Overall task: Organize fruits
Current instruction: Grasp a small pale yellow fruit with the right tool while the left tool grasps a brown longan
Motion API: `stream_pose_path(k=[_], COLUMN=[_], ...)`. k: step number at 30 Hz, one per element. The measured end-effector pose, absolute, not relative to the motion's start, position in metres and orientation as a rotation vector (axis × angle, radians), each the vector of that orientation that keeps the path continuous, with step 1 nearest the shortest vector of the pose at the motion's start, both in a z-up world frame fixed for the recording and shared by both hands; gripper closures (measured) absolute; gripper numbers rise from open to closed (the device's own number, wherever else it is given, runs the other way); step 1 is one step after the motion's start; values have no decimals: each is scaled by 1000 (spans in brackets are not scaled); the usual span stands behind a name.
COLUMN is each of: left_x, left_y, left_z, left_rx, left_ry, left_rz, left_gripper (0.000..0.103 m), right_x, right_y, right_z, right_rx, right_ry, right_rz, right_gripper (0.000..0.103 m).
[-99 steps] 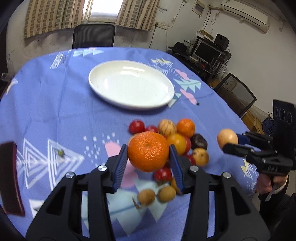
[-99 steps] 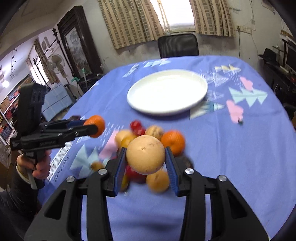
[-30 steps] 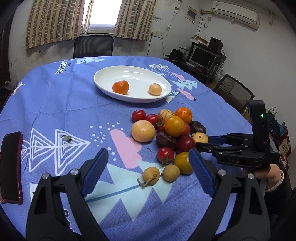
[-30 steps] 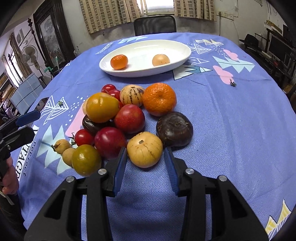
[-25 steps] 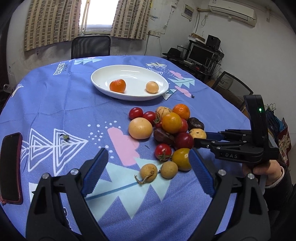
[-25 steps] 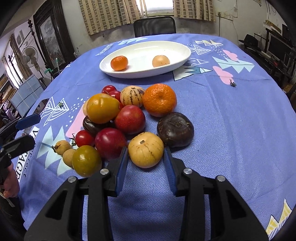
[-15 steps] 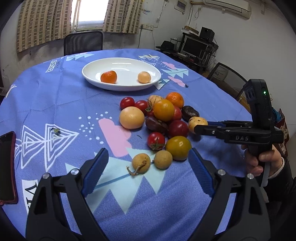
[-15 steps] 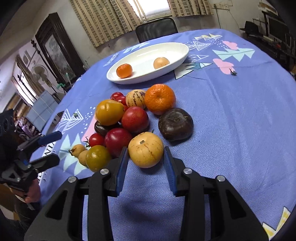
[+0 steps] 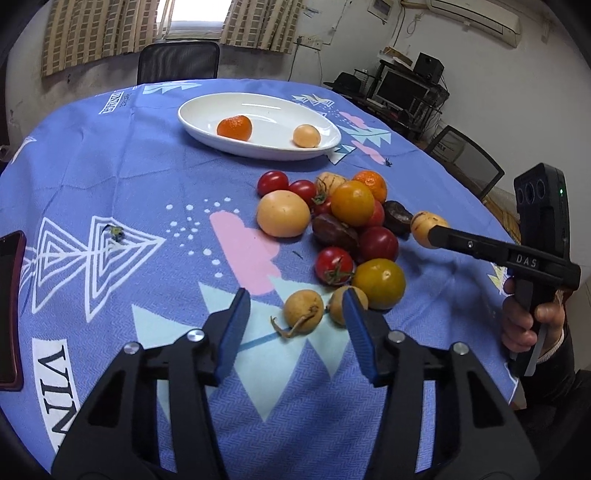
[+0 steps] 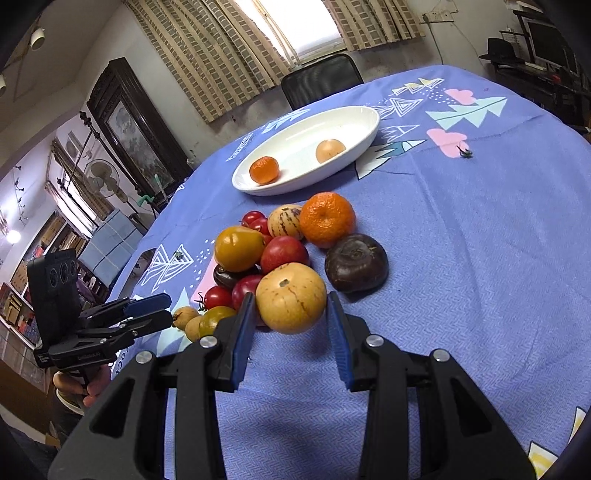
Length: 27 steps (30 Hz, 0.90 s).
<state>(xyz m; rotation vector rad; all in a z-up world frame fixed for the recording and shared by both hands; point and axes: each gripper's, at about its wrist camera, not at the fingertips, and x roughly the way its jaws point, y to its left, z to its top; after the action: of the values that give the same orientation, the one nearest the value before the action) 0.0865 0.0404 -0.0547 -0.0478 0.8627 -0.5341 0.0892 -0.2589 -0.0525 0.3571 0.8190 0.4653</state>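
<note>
Bright window (image 9: 199, 14) with striped curtains (image 9: 99, 31), black chair (image 9: 177, 61), dark cabinet (image 10: 133, 129)

I see the phone (image 9: 9, 306) cut off at the tablecloth's left edge; a dark fruit (image 9: 334, 232) sits half-buried under the fruit pile.

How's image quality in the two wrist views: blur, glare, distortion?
Left wrist view: sharp, no motion blur; the window is blown out, faint glare streaks on the plate, the table edge bows with fisheye, corners black. Right wrist view: also sharp; the window is overexposed, the horizon tilted, the fruit pile evenly lit with soft shadows.
</note>
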Motion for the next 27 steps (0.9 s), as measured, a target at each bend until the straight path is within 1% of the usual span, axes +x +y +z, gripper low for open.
stream_pose_path(k=[1,3,4,14,19,22,27], left_x=[87,88,88,90,93,94,94], left_y=[40,39,38,24,25,23,23], left_z=[-55,-58,-59,-66,-70,-71,-71], left_rx=[-39,-27,-22,44,33,37,39], left_ry=[864,873,879,919,940,944,942], left_rz=[-530,-521,-518,-528,-525,-527,-530], left_gripper=[55,65,67,68,69,73,77], right_x=[90,90,90,89,89,89,87], right_y=[-260,-260,-260,-262,-263,-263,-263], right_z=[-53,-53,-53,-54,-55,-55,-56], right_rx=[359,362,362,369,379,382,389], right_ry=[820,820,820,823,828,829,826], right_rz=[464,464,464,456,465,465,460], right_gripper=[64,64,64,64,64,64,64])
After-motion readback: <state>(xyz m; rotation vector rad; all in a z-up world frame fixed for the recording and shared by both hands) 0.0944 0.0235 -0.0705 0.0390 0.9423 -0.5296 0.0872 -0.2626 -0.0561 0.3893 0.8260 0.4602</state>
